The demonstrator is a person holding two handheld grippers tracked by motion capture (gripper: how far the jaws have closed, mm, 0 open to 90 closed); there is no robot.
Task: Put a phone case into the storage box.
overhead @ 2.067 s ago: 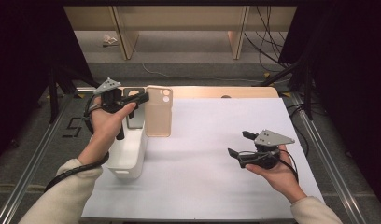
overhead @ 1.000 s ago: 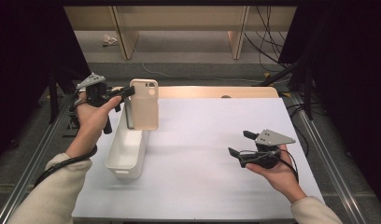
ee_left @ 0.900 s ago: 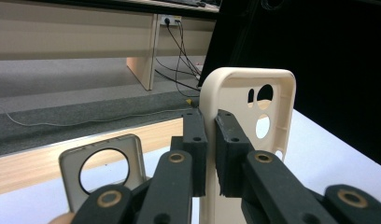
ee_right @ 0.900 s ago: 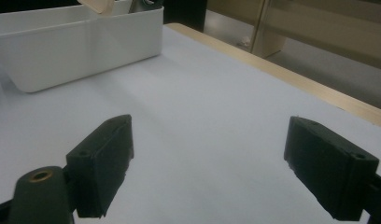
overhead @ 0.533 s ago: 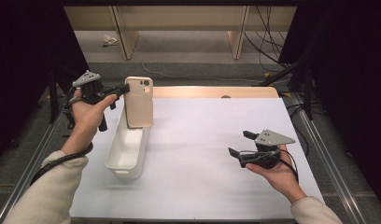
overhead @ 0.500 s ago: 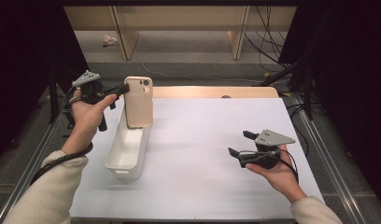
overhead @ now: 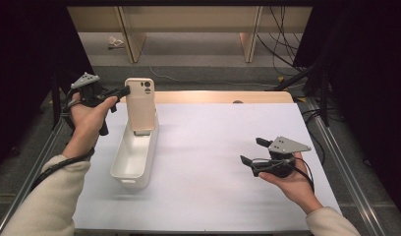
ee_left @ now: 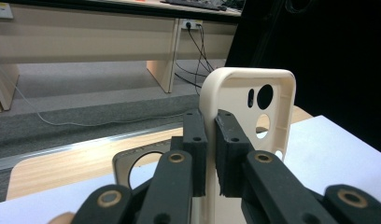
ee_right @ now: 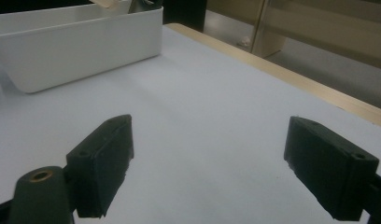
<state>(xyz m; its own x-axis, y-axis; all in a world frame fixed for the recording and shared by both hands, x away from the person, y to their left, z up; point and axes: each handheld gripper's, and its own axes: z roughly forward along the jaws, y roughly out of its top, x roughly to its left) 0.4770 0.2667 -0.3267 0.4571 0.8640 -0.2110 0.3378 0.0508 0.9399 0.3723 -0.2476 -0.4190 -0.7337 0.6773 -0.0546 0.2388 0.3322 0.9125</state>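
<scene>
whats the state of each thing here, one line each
phone case: upright, lower end in the bin, gripped on one edge
white bin: open-topped, on the table
left gripper: shut on the phone case
right gripper: open, holding nothing, apart from the bin

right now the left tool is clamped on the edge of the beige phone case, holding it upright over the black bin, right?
Not quite: the bin is white, not black, as the high view shows. The rest holds: the left tool is clamped on the edge of the beige phone case, held upright over it.
</scene>
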